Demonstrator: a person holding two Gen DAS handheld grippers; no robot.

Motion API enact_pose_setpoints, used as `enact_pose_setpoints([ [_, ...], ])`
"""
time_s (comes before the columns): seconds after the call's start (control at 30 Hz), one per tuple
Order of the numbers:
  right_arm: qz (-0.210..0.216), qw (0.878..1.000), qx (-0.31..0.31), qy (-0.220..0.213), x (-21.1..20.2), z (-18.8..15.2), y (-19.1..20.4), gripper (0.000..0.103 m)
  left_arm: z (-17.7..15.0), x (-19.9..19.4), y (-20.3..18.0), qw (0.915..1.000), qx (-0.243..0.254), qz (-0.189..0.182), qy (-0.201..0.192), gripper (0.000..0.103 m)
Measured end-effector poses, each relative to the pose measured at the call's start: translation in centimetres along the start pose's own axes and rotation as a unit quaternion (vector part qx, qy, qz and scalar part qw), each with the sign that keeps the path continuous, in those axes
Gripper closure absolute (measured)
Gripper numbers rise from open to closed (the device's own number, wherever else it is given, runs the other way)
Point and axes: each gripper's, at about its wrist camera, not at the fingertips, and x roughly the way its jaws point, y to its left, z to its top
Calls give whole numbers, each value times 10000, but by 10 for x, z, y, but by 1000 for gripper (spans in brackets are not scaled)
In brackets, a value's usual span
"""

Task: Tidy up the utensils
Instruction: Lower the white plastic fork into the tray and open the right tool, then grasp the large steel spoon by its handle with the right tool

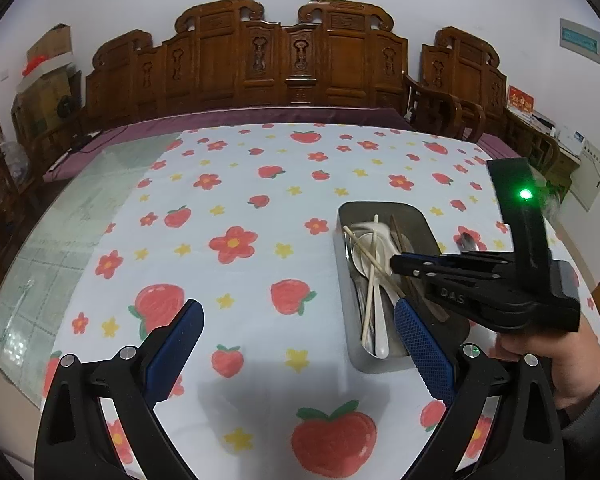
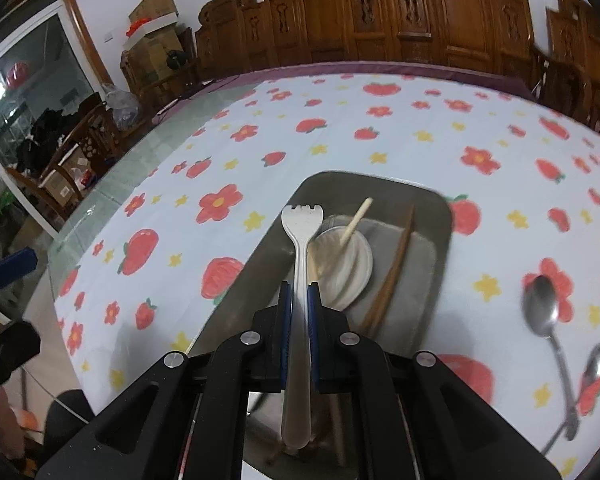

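A metal tray (image 1: 424,224) sits on the flowered tablecloth and holds a white spoon (image 1: 370,248), light chopsticks (image 1: 370,300) and dark chopsticks (image 1: 400,232). My right gripper (image 2: 299,292) is shut on a white spork (image 2: 301,224), held over the tray (image 2: 440,248) with its tines pointing away. The right gripper also shows in the left wrist view (image 1: 400,262), reaching over the tray. My left gripper (image 1: 296,320) is open and empty, low over the cloth left of the tray. Two metal spoons (image 2: 542,306) lie on the cloth right of the tray.
The tablecloth (image 1: 260,208) covers a glass-topped table whose bare glass (image 1: 60,248) shows at the left. Carved wooden chairs (image 1: 284,60) stand behind the far edge. Boxes (image 1: 48,60) are stacked at the far left.
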Motion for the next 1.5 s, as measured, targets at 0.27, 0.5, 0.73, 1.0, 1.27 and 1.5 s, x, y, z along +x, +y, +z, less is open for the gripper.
enact_pose_setpoints([
  [0.27,232,9996,18,-155,-18,1,-9,91,0,-3,-12,9999,113,-59,-47,10],
  [0.5,42,9984,-200,-529,-81,-3,-33,91,3,-7,-39,9994,240,-222,-126,10],
  [0.73,-446,9958,-411,-681,-134,-18,-68,91,3,-7,-67,9984,373,-387,-162,10],
  [1.0,-1171,9910,-205,-607,-165,-49,-134,68,3,3,-101,9972,497,-551,-123,10],
  [1.27,-1475,9881,332,-276,-141,-81,-188,68,-2,19,-135,9949,710,-715,-11,10],
  [1.5,-1266,9918,194,19,-104,-87,-194,68,-10,27,-153,9931,849,-809,99,10],
])
